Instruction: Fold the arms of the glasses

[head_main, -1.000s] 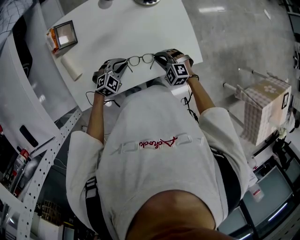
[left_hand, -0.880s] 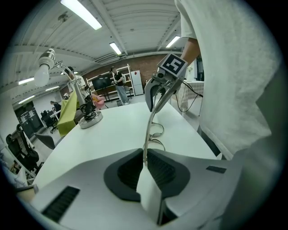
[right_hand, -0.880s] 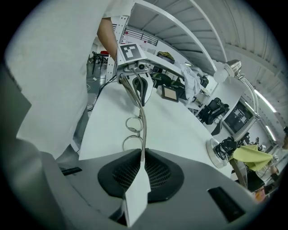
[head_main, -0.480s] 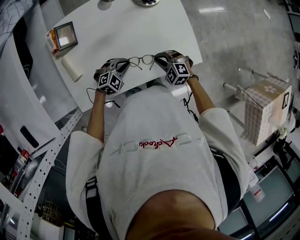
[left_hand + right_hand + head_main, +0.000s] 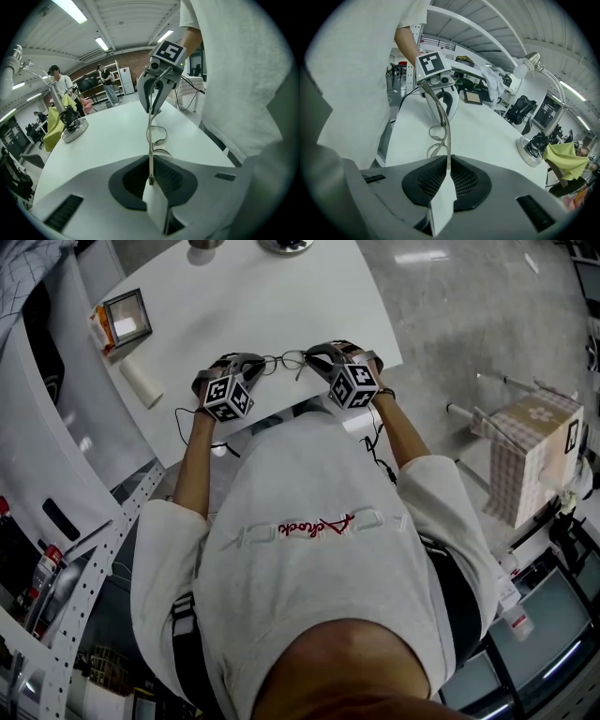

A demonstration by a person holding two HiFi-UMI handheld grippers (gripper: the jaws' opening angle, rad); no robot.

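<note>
**White table, glasses pinched at both ends**

White table (image 5: 281,296) fills the top of the head view, and a person in a pale shirt (image 5: 309,549) stands at its near edge. Off to the right on the floor sits a checked box (image 5: 530,460). In the left gripper view a lamp base (image 5: 70,133) stands at the far side of the table, well apart from the action. A small framed square (image 5: 127,313) and a pale roll (image 5: 141,379) lie near the table's left edge.

Now the grippers. The left gripper (image 5: 251,364) and the right gripper (image 5: 311,355) face each other over the near edge of the table, marker cubes towards the person. Between them hang the glasses (image 5: 281,360), thin wire frame, lenses side by side in the gap.

Look along the left gripper (image 5: 150,179): jaws clamped tight on a thin wire end of the glasses (image 5: 151,140), which runs straight away to the right gripper (image 5: 153,110) on the far side. Two rim loops curl off to the right of that line.

Same story from the right gripper (image 5: 448,169): jaws pressed together on the other wire end, the glasses (image 5: 440,136) leading off to the left gripper (image 5: 443,112) opposite. Both are gripping the frame. Whether it touches the table, I can't tell.
</note>
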